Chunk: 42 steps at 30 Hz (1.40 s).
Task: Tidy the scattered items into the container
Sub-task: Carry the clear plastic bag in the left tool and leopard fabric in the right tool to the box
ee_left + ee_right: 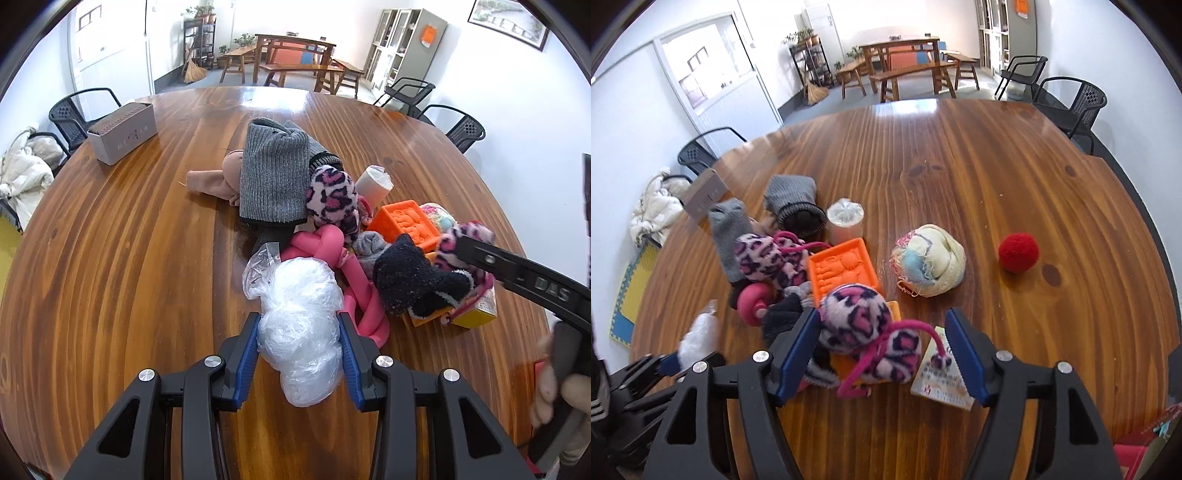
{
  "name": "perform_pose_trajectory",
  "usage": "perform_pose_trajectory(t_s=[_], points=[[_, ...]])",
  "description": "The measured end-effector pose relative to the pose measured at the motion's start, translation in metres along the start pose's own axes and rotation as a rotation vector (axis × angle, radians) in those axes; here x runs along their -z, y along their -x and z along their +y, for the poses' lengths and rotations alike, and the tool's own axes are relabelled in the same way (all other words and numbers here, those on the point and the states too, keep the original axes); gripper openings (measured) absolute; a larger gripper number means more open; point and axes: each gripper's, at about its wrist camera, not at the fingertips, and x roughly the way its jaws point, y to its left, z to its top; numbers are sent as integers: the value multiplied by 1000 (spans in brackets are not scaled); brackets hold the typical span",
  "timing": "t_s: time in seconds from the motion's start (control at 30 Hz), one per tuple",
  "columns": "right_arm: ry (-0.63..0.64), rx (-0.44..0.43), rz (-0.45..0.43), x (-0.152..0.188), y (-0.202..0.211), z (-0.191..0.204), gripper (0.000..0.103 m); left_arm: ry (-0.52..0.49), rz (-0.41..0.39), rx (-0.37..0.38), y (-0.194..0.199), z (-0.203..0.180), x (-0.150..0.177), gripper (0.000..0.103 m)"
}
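Two claws: left gripper [300, 354] and right gripper [882, 354], both angled down at the wooden table [110, 258].
Table: broad, glossy, strongly grained planks; the largest surface, under everything.
Grey knit hat [275, 173]: ribbed wool, ahead of the left claw, beyond the pile.
Container: an orange moulded tray [842, 266] lies just ahead of the right claw; whether it is the intended container cannot be told.
Plastic bag [301, 325]: crinkled, translucent, bunched into a lump; its long axis runs along the left claw's fingers.
Left claw state: blue pads pressed on both sides of the bag, clamped on it.
Leopard-print earmuffs [860, 332]: fluffy pink-and-black pads on a pink band, lying between the right claw's fingers, nearer its left pad.
Right claw state: jaws wide apart, gripping nothing yet.
Key relation: right hand is nearest the earmuffs; closing should catch them.
Red yarn ball [1018, 252]: small, fuzzy, ahead and to the right.
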Motion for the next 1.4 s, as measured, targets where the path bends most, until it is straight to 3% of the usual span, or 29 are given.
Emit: perform_pose_trajectory(t_s=[0.07, 0.17, 0.27, 0.5, 0.77, 1.1, 1.4], points=[[-2, -29, -3, -1, -6, -1, 73, -4, 1, 2, -2, 4, 0, 42], [-9, -77, 17, -2, -10, -1, 54, 7, 7, -4, 11, -8, 9, 42], [3, -86, 25, -1, -8, 2, 48, 20, 10, 1, 26, -24, 17, 42], [-55, -114, -52, 11, 40, -12, 47, -24, -36, 13, 48, -48, 16, 42], [-144, -137, -136, 40, 113, -51, 47, -87, -81, 47, 85, -104, 29, 42], [-265, -55, -203, 97, 191, -135, 47, -214, -100, 140, 114, -208, 60, 42], [-388, 74, -227, 169, 244, -216, 47, -374, -76, 284, 130, -315, 97, 42]])
